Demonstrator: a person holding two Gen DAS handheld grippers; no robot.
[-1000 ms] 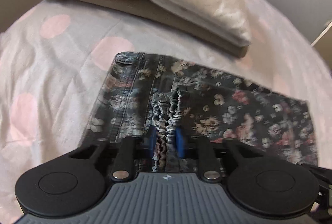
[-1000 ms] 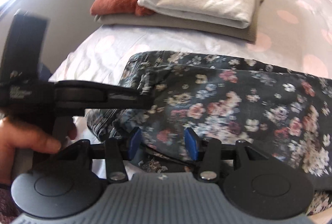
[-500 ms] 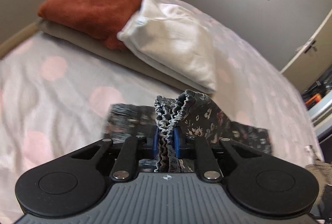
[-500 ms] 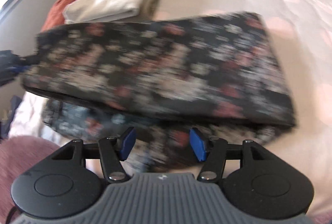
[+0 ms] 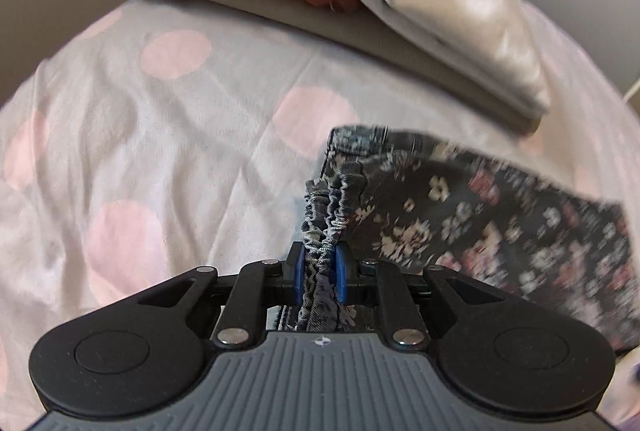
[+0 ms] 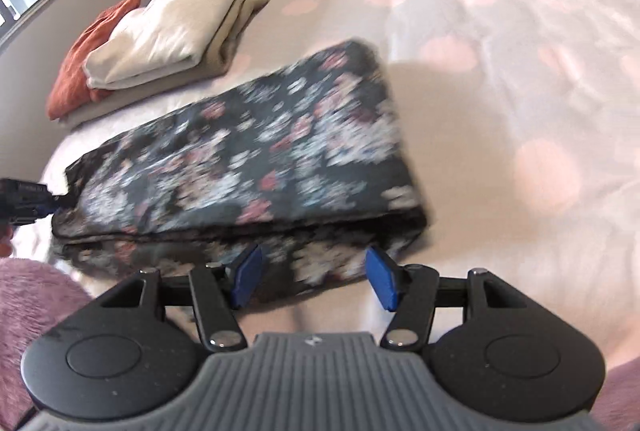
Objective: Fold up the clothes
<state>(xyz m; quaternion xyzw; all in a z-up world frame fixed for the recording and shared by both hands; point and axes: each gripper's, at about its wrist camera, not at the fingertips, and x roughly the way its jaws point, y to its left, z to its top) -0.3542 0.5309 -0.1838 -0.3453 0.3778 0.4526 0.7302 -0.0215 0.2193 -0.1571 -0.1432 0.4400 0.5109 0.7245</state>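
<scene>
The right hand-held gripper [image 6: 314, 277] has its blue pads wide apart, and nothing is pressed between them. Just beyond lies the dark floral garment [image 6: 256, 159], folded long on the bed [image 6: 520, 31] with pink dots. At its left end the left hand-held gripper [image 6: 24, 201] meets the cloth. Behind is a stack of folded clothes [image 6: 160, 31].
</scene>
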